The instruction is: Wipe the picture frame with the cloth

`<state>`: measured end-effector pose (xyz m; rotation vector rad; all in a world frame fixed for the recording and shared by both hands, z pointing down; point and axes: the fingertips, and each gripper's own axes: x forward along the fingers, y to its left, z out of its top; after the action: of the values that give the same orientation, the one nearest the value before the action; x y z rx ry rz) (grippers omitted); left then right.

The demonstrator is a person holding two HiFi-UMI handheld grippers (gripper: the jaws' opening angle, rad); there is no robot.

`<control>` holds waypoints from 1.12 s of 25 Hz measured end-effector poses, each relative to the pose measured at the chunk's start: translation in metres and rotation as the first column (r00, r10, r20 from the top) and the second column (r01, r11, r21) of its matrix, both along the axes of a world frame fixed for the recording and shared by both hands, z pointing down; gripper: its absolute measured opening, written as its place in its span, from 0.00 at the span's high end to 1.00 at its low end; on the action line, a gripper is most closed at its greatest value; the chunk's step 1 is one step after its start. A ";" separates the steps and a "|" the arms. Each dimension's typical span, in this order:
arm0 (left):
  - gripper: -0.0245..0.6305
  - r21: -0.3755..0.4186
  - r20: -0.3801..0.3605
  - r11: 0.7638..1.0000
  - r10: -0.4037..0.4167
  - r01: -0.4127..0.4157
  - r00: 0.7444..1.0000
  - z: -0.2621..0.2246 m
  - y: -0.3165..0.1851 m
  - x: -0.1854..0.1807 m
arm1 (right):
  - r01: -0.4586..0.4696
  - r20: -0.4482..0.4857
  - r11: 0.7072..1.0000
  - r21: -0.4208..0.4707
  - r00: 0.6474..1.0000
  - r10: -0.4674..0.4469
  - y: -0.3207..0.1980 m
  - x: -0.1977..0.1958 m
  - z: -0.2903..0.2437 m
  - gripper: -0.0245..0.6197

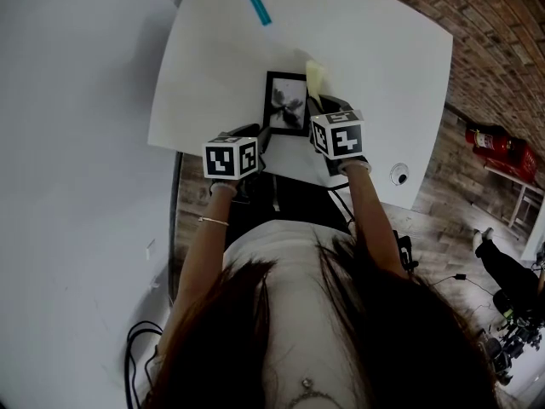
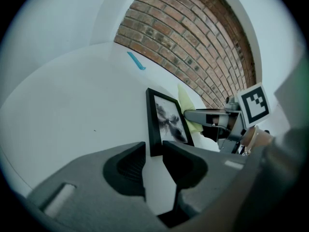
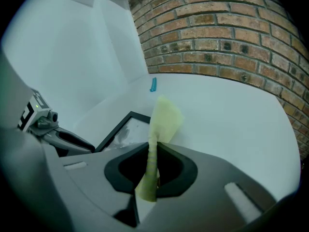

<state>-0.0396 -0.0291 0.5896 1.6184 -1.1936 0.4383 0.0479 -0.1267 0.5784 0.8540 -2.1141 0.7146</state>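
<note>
Closest in, below the person's dark hair (image 1: 341, 331), both hands are out over the white tabletop (image 1: 375, 41), each holding a gripper. The black-framed picture with its grey-and-black print (image 1: 286, 102) lies flat a little in from the tabletop's near edge, about midway along it. The left gripper (image 1: 255, 135) sits at the frame's near left corner, fingers parted by a narrow gap with only bare tabletop showing between them, so nothing is gripped. Over at the frame's right edge, the right gripper (image 1: 328, 106) has its fingers pinched on a pale yellow cloth (image 3: 161, 120), which stands up ahead of them as a loose flap. Whether that flap touches the glass, I can't tell. Out by the far edge lies a small turquoise stick (image 1: 254, 0), well clear.

The danger now: the frame looks unheld, so a firm wipe could skate it across the smooth tabletop. The cloth is held only by a thin bunched fold; drag could pull it free, or let hard fingers scrape the glass.
</note>
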 end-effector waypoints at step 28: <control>0.79 0.004 -0.005 1.000 0.003 -0.003 1.000 -0.002 0.000 0.000 | 0.002 -0.027 1.000 0.004 1.000 -0.002 0.019 0.004 0.001 0.91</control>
<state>-0.0398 -0.0291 0.5876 1.6235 -1.1893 0.4335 0.0519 -0.1080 0.5790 0.8587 -2.0926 0.6945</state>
